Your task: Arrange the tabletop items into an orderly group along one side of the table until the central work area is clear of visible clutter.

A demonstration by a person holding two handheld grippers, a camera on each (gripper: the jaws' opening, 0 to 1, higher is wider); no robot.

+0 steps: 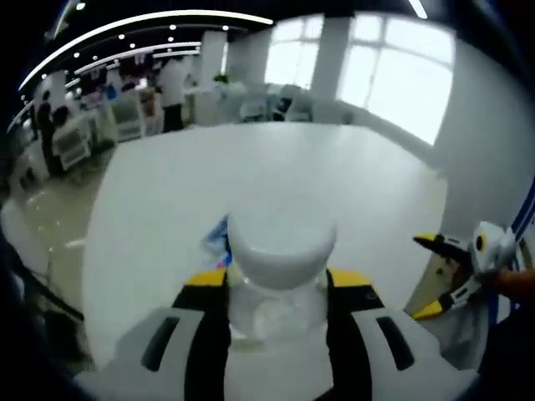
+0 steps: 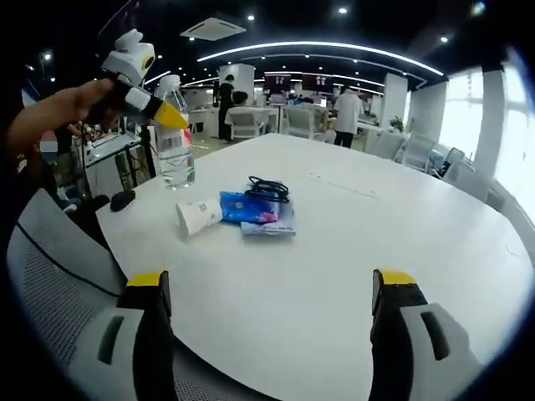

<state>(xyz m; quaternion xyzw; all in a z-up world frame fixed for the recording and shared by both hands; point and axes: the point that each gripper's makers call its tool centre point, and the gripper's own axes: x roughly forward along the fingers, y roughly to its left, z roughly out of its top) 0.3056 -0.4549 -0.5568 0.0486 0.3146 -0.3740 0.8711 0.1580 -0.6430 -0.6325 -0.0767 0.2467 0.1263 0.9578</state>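
1. The left tool (image 1: 276, 313) is closed on a clear plastic water bottle (image 1: 280, 288), its jaws pinching the shoulder just under the white cap (image 1: 282, 246). In the right gripper view the same bottle (image 2: 175, 150) stands at the near-left edge of the white table (image 2: 393, 225), with the left tool (image 2: 159, 109) meeting it at the neck.

2. The right tool (image 2: 272, 305) is spread wide and holds nothing; it hovers over the bare near part of the table, well apart from the clutter.

3. The bottle is see-through and probably thin-walled, so it would give under a hard squeeze. How full it is cannot be told, so its weight stays uncertain. The neck hold looks sensible, since that is the stiffest part, though smooth plastic can slip or swing below the jaws.

4. A paper cup (image 2: 199, 217) lies on its side beside a blue packet (image 2: 247, 206), which rests on a flat booklet-like item (image 2: 272, 225). A coiled black cable (image 2: 269, 190) sits on top at the far end.

5. The cup is light and crushable, best taken gently across its wall. The packet looks soft and slick. The cable is limp and would trail, so lifting the coil in its middle seems safest.
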